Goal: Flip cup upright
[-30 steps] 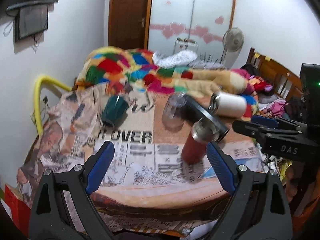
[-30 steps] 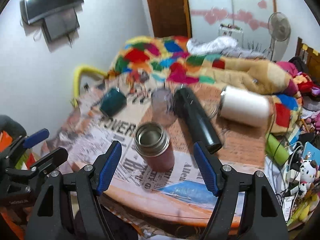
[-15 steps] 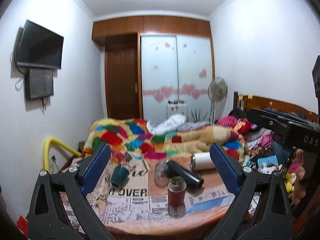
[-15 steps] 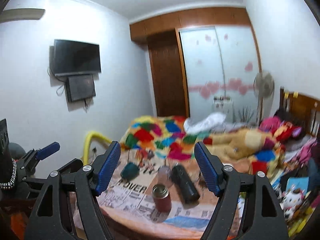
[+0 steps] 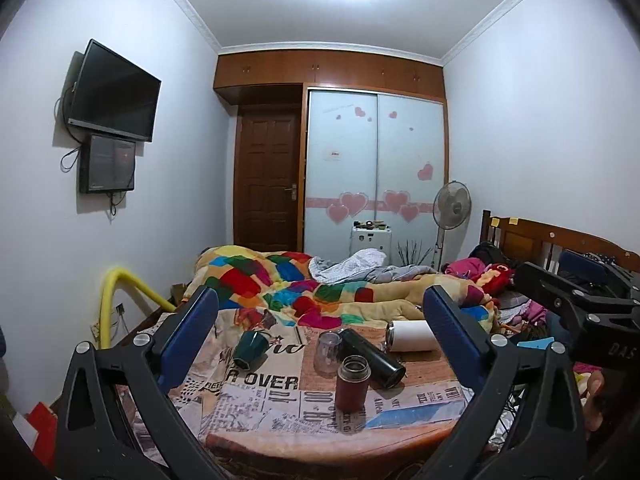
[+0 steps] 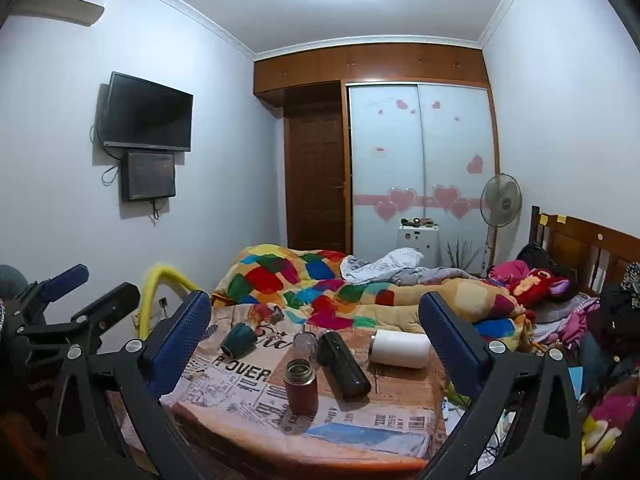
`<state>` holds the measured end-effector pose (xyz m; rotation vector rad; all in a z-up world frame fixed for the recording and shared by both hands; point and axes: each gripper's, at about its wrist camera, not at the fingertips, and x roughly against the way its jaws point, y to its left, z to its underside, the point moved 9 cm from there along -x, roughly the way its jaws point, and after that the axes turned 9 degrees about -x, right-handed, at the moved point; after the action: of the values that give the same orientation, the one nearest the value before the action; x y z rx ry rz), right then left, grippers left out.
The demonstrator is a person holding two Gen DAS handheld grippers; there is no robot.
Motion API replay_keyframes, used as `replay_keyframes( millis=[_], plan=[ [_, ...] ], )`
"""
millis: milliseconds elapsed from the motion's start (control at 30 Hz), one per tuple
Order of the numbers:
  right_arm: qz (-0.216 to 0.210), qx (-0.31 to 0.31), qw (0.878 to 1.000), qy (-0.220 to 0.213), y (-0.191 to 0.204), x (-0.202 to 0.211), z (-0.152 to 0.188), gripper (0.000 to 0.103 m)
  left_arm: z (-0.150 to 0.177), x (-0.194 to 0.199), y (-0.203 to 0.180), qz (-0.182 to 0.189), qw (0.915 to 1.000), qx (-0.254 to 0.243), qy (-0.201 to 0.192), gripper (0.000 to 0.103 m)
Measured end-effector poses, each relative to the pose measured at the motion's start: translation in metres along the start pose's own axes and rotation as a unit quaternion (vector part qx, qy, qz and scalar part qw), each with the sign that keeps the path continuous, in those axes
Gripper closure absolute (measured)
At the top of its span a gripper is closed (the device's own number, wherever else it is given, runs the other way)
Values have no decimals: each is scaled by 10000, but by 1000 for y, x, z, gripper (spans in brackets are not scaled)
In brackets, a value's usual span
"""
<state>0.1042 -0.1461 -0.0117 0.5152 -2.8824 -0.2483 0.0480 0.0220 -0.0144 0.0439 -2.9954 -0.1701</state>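
Note:
A red steel cup stands upright on the newspaper-covered table, mouth up. Behind it lie a black flask and a white flask on their sides. A clear cup stands between them, and a dark green cup lies tilted at the left. My left gripper and right gripper are both open, empty and held well back from the table.
A bed with a patchwork quilt lies behind the table. A yellow pipe curves at the left wall. The headboard and clutter are at the right. A fan stands by the wardrobe.
Both grippers have pulled back and up from the table; the cups look much smaller now. The red cup stays upright where it stood.

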Motion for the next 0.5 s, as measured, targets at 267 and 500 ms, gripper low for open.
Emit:
replay_keyframes(
  millis=[267,500],
  plan=[
    [-30,-68,9999,121,-6,13,8,0,5,6,3,-42,10000,60,52,0],
    [-44,-61,9998,167,-5,16,11,0,6,6,1,-69,9999,76,107,0]
  ],
)
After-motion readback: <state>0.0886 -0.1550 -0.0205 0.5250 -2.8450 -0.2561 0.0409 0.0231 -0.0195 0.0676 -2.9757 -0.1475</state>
